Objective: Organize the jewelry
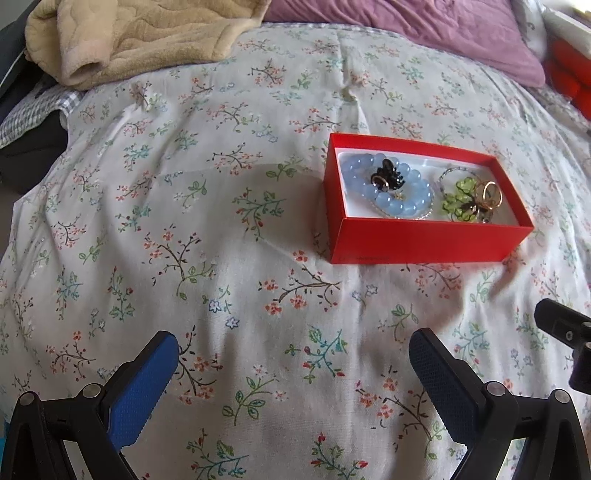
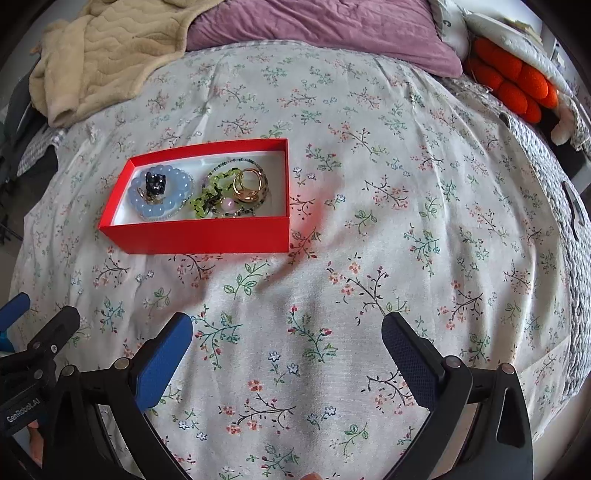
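A red box (image 1: 424, 242) with a white lining stands on the floral bedspread; it also shows in the right wrist view (image 2: 207, 234). Inside lie a blue bead bracelet (image 1: 388, 199) (image 2: 142, 201), a black clip (image 1: 388, 175) (image 2: 154, 184), a green bead piece (image 1: 458, 203) (image 2: 210, 192) and gold rings (image 1: 489, 194) (image 2: 249, 186). My left gripper (image 1: 293, 363) is open and empty, hovering over the bedspread well in front of the box. My right gripper (image 2: 286, 341) is open and empty, in front and right of the box.
A beige blanket (image 1: 147, 33) lies at the back left and a purple pillow (image 2: 325, 26) at the back. An orange plush thing (image 2: 517, 85) sits at the far right. The floral bedspread (image 2: 406, 221) stretches around the box.
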Available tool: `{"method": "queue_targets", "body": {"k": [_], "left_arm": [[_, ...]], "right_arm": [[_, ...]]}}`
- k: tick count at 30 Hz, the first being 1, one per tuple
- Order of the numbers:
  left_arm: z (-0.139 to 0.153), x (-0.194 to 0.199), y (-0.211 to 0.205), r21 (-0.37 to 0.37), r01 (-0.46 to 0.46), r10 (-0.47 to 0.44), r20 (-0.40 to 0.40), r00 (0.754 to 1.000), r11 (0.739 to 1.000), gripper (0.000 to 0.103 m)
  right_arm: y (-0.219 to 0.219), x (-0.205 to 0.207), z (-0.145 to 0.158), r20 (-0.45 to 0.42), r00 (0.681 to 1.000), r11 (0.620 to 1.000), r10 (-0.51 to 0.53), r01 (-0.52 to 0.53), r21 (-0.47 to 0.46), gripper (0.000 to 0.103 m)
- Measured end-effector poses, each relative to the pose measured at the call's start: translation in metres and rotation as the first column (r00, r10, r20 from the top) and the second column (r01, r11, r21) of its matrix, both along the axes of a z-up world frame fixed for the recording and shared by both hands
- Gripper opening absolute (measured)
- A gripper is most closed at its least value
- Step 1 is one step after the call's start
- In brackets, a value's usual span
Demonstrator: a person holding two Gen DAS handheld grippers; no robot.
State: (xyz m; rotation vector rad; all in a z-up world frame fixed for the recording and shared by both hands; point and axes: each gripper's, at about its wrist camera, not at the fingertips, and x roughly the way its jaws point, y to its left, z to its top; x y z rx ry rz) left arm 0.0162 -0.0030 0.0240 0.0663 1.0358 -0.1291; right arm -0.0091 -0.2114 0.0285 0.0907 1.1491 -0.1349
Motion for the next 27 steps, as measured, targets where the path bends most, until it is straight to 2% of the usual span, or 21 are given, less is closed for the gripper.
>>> {"method": "queue_targets", "body": {"k": [27], "left_arm": [[-0.0068,-0.0017,-0.0073,0.016,0.015,-0.015,-0.013,1.000,1.000,0.102]], "right_arm": [[0.0069,-0.0014,0.0016,0.005,1.000,1.000,0.026,-0.026,-0.007,0.103]]}}
